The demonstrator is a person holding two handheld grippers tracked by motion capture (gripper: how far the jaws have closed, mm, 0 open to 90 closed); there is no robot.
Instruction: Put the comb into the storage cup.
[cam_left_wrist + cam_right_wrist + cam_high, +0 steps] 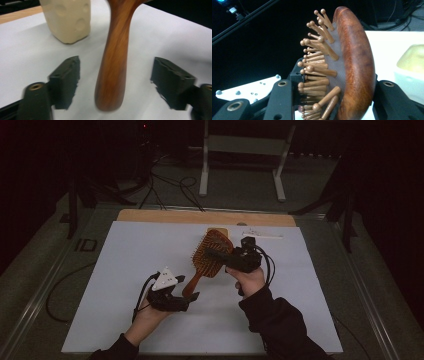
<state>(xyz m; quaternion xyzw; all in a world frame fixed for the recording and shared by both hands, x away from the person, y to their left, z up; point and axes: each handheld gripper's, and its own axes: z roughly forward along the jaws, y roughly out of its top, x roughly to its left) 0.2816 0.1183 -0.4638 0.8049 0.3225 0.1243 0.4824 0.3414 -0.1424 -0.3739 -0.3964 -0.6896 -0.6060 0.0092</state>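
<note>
hairbrush (pixel 211 255): reddish wood, polished, a soft sheen along the rim and handle
bristles (pixel 317 65): wooden pins with round tips, set in a pale matt cushion
left gripper (pixel 115 82): matt black pads, edges frayed and rough
right gripper (pixel 332 100): matt black plastic, brass-coloured rings
table (pixel 150 255): white matt sheet, bare wood strip at the far edge
block (pixel 66 18): cream, matt, dimpled
</note>
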